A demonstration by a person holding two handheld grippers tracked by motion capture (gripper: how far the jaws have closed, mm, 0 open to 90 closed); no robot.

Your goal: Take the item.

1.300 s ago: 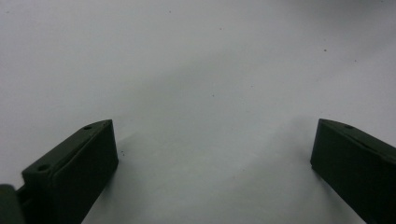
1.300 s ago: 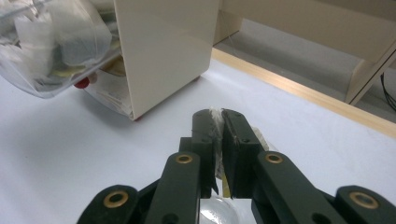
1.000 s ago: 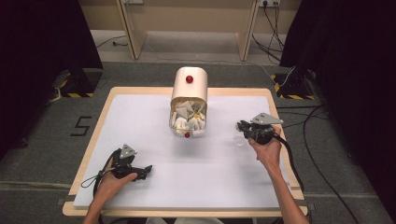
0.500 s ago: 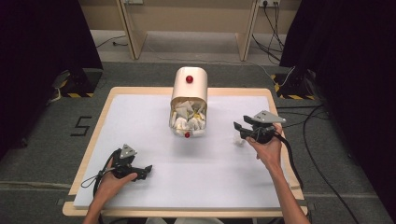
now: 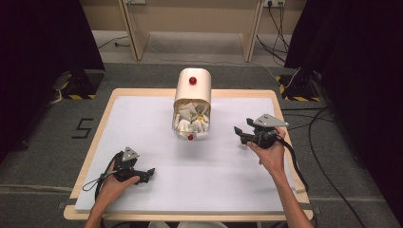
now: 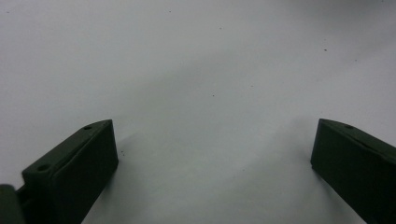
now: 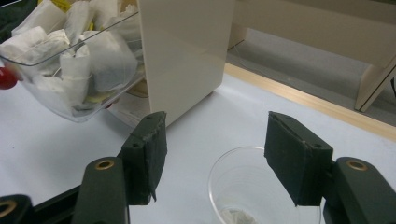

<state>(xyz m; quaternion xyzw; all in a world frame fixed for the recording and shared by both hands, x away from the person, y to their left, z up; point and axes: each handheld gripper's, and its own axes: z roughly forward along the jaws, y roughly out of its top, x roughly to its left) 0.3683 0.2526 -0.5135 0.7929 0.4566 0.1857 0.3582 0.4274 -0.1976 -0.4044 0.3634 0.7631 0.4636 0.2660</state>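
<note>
Clear plastic cup sits right of cream rounded dispenser, free below right gripper, whose jaws have just been opening; left gripper gapes over bare white mat.

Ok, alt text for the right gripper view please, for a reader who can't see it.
The right gripper, fingers apart, hangs over a clear plastic cup on the white table. Ahead on the left, a cream box has its clear drawer of tea bags pulled open.

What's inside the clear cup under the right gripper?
A small white thing, likely a tea bag, lies at the bottom of the clear cup. The right gripper, whose fingers have just been opening, stands over it; the frame edge cuts off the cup's near side.
</note>
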